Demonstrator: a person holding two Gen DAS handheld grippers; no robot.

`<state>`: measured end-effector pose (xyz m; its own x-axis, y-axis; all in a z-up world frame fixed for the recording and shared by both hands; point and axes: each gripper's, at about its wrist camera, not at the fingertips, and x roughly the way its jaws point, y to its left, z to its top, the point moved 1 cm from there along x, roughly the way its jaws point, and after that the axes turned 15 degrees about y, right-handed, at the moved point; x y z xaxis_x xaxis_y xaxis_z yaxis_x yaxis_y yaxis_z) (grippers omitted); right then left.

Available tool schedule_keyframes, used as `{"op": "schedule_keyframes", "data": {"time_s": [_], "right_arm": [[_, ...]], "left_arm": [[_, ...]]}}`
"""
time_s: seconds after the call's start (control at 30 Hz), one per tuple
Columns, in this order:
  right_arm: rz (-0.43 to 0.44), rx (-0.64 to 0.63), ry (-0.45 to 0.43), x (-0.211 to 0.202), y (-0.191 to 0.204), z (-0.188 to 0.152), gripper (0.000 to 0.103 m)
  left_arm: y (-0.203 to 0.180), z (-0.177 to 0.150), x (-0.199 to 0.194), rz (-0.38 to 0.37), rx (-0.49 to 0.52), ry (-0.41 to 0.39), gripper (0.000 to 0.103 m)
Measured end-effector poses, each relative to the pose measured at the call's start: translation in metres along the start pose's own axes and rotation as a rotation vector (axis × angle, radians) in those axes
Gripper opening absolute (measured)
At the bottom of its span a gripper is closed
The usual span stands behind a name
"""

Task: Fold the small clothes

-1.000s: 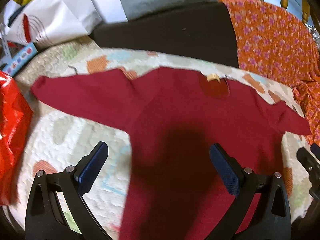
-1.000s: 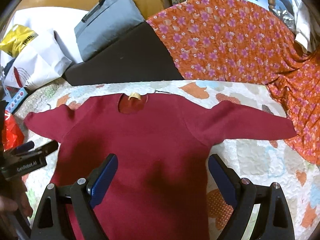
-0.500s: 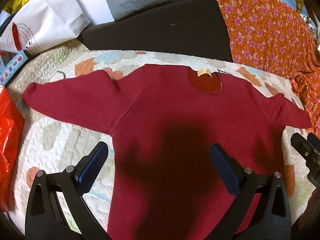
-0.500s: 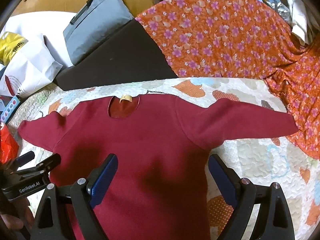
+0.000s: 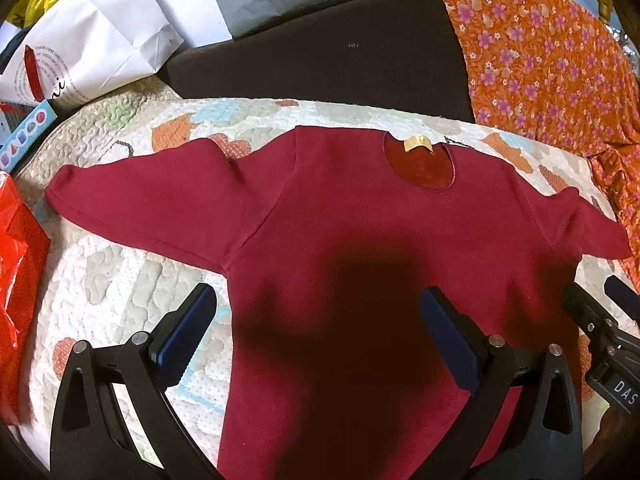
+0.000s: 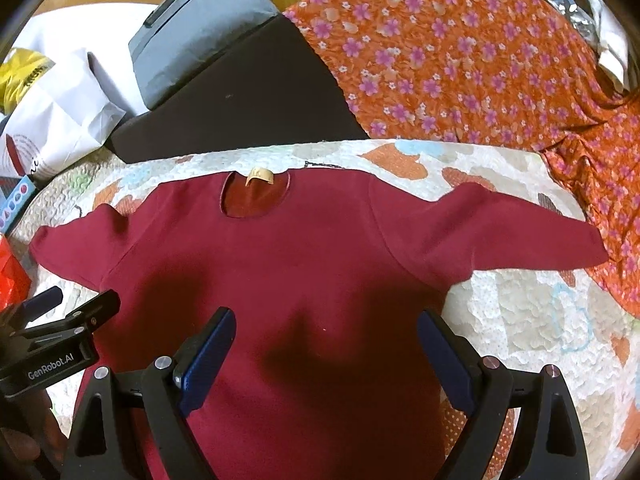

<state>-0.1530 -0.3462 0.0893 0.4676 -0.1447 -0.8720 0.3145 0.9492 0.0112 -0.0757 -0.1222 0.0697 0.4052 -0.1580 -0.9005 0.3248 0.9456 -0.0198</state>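
One dark red long-sleeved shirt [image 5: 360, 216] lies face up and flat on the patchwork quilt [image 5: 104, 288], both sleeves spread outward, a tan label [image 5: 418, 145] at the neck. Against half a second ago it sits a little lower and nearer in both wrist views, and more of the dark cushion [image 5: 320, 56] behind the quilt shows; the shirt itself has not shifted on the quilt. My left gripper [image 5: 320, 336] hovers above the shirt's lower body with its jaws spread wide, holding nothing, one blue pad out over the quilt and the other over the fabric. My right gripper [image 6: 326, 354] hangs over the same lower body, jaws equally wide and empty, both pads above red cloth. Each gripper shows at the edge of the other's view. Counted: one shirt, two sleeves, one label, two grippers. One orange flowered cloth [image 6: 460, 64] drapes to the right, one grey bag [image 6: 192, 44] tops the cushion, one white paper bag [image 5: 88, 48] stands left.
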Motion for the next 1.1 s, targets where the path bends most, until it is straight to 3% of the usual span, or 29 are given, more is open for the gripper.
{"op": "schedule_keyframes", "data": {"time_s": [1.1], "right_arm": [[0.026,-0.034,0.052,0.035,0.037,0.015,0.091]], "left_arm": [[0.021,0.011,0.018,0.002,-0.065,0.040,0.102]]}}
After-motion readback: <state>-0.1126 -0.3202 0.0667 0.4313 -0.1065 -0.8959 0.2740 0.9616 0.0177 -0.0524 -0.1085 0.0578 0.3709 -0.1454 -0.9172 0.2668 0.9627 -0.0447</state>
